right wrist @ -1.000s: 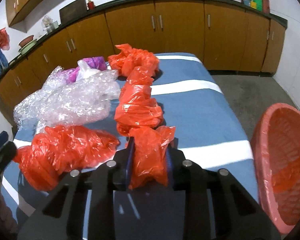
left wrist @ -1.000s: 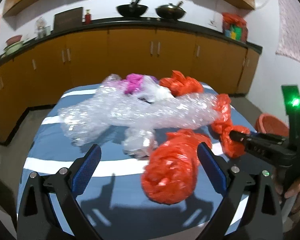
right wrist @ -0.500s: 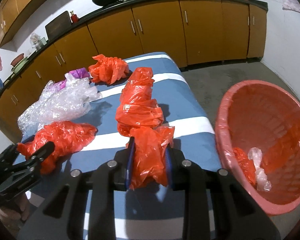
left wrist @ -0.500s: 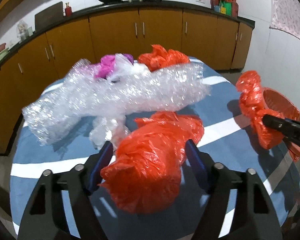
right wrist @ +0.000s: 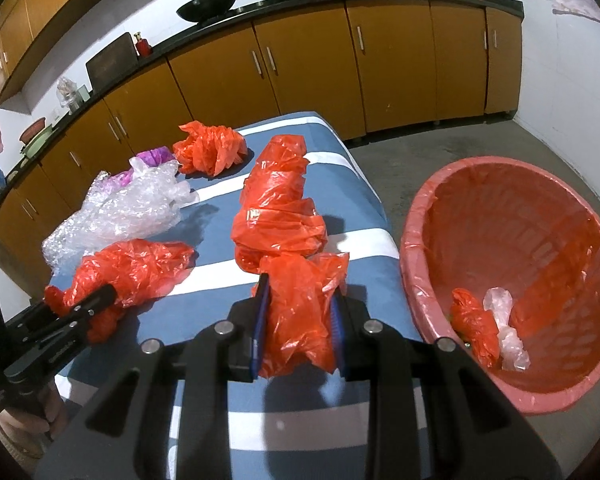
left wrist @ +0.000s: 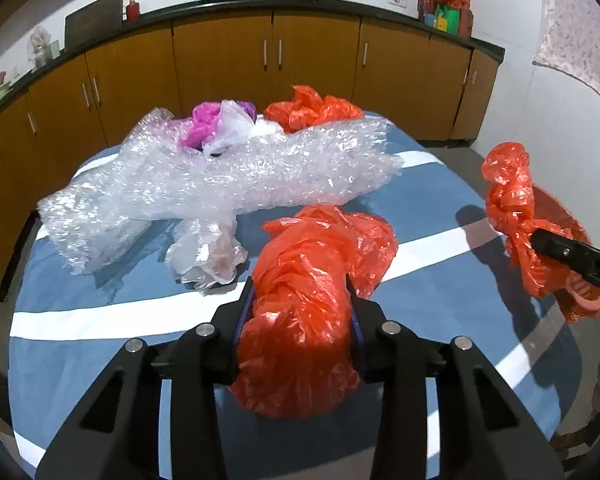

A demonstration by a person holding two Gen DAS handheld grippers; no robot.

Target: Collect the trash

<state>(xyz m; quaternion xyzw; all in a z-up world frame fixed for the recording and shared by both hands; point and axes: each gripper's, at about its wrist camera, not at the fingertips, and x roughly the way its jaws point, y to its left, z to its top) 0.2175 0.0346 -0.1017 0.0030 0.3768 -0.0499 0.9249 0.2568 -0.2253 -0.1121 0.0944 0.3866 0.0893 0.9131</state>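
Note:
My left gripper (left wrist: pixel 300 312) is shut on a crumpled orange plastic bag (left wrist: pixel 312 280) lying on the blue striped table (left wrist: pixel 100 320); it also shows in the right wrist view (right wrist: pixel 128 268). My right gripper (right wrist: pixel 298 320) is shut on a long orange plastic bag (right wrist: pixel 280 216) and holds it raised near the table's right edge; it also shows in the left wrist view (left wrist: pixel 512 208). A red bin (right wrist: pixel 512 272) with an orange liner stands on the floor to the right, holding an orange bag and clear plastic.
Bubble wrap (left wrist: pixel 228 184), a purple bag (left wrist: pixel 204 120), a clear bag (left wrist: pixel 208 248) and another orange bag (left wrist: pixel 312 110) lie on the table. Brown kitchen cabinets (left wrist: pixel 220 52) run behind, with woks on the counter. Grey floor (right wrist: pixel 440 148) lies right of the table.
My left gripper moved forward and closed on the orange bag. My right gripper lifted the long orange bag off the table and carried it right, toward the bin.

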